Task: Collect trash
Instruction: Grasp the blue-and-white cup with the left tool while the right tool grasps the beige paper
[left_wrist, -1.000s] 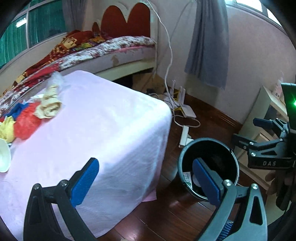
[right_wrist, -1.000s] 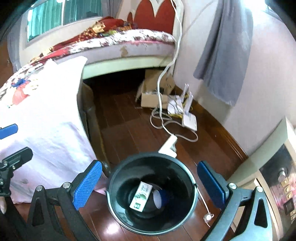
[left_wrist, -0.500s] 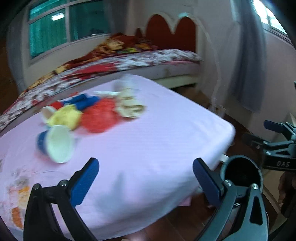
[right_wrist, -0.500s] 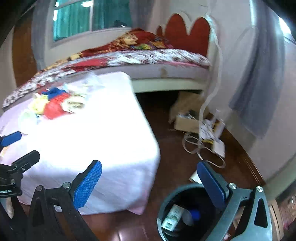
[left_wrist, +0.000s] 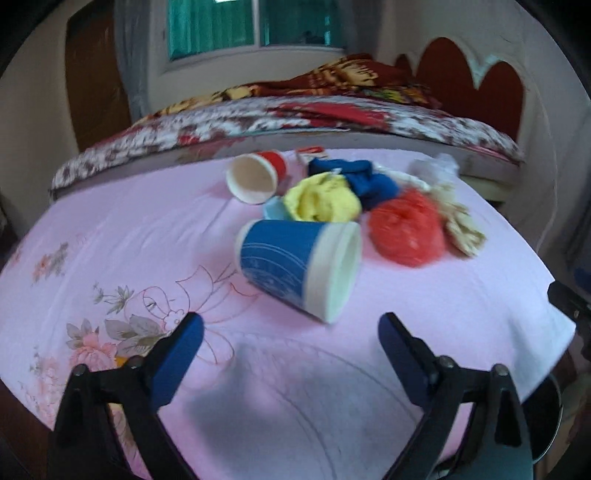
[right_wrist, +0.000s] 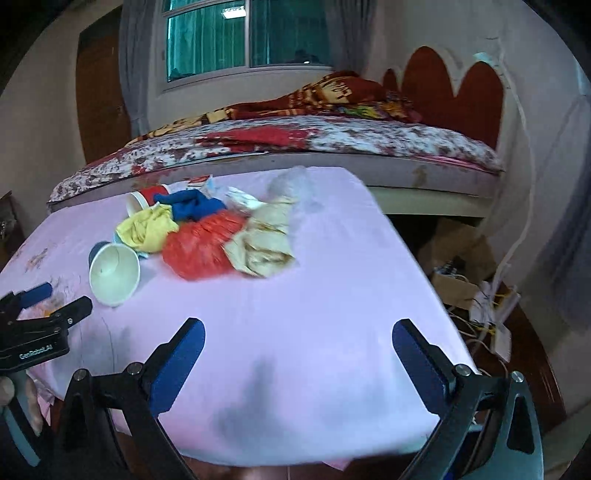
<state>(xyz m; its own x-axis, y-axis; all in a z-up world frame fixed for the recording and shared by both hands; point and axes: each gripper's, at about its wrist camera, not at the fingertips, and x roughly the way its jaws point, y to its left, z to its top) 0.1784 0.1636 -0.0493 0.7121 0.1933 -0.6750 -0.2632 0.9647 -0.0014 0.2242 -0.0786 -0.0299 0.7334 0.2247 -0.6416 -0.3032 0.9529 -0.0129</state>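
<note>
A bedroom, with a pink-sheeted table (right_wrist: 332, 295) in front of a bed (right_wrist: 332, 140). Trash lies heaped toward the table's far side: a blue cup (left_wrist: 299, 266) on its side nearest, then yellow (left_wrist: 321, 201), red (left_wrist: 406, 232) and tan wads (right_wrist: 262, 243), and a red cup (left_wrist: 258, 177). The left gripper (left_wrist: 290, 345) faces the blue cup, jaws wide and empty, likely lining up to grab it. The right gripper (right_wrist: 297, 349) hangs wide and empty over bare sheet, well apart from the heap.

blur: left wrist view smeared | hidden: light-blue item (left_wrist: 274, 209) mostly under yellow wad (left_wrist: 322, 202) | cut off: black bin (left_wrist: 551, 417) rim only, behind finger
</note>
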